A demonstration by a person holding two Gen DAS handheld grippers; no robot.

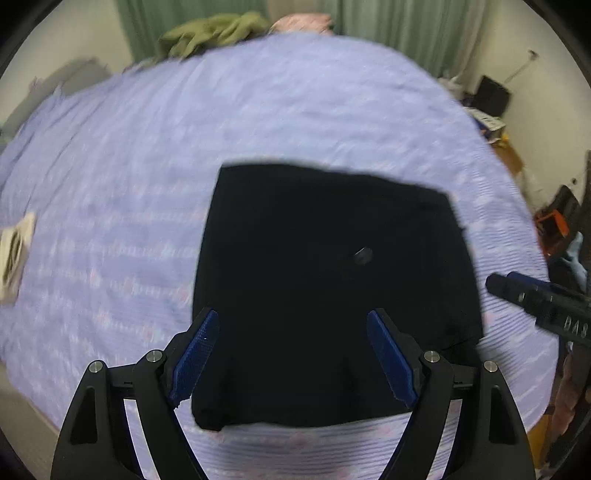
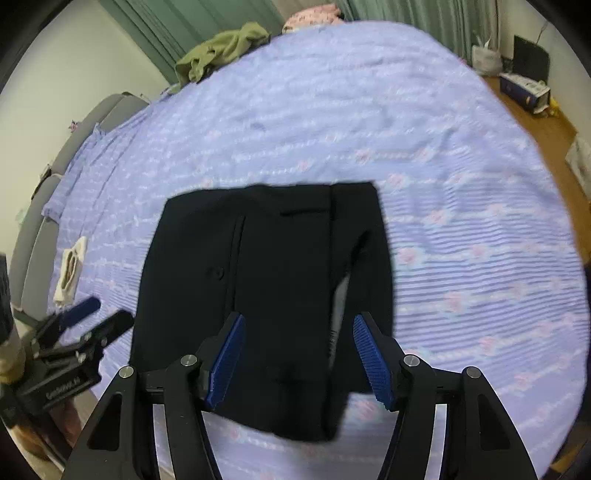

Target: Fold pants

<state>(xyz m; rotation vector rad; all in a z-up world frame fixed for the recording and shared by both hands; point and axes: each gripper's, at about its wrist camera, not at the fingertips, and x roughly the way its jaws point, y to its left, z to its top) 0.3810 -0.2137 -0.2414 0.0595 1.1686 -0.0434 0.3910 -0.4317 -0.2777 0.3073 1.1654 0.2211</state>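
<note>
Black pants [image 1: 332,280] lie folded into a compact, roughly square bundle on the bed [image 1: 147,166], flat on the lilac striped sheet with small pink marks. In the left wrist view a small round button shows near the bundle's middle; in the right wrist view the pants [image 2: 266,280] show a vertical seam, a short pocket slit near the far edge and a lighter strip of lining at the right fold. The bundle sits toward the near edge of the bed, nearest edge just ahead of both grippers.

Left gripper [image 1: 293,354] hangs above the near part of the pants, fingers [image 1: 197,358] spread wide, blue pads clear of the cloth, nothing held. It also shows at the left edge of the right wrist view [image 2: 92,317], just off the bundle's left side.

Right gripper [image 2: 297,356] is over the near right part of the bundle, fingers [image 2: 373,358] apart at a medium gap, nothing pinched between them. Its tip appears at the right edge of the left wrist view [image 1: 517,291], beside the pants.

Further out: a small cream item [image 2: 70,269] on the sheet, well left of the pants; olive-green clothing [image 2: 221,48] heaped at the far edge of the bed; a pink bundle [image 2: 314,16] beside it; green curtains [image 2: 424,22] behind; wooden floor [image 2: 546,133] with boxes to the right. Both views are blurred.
</note>
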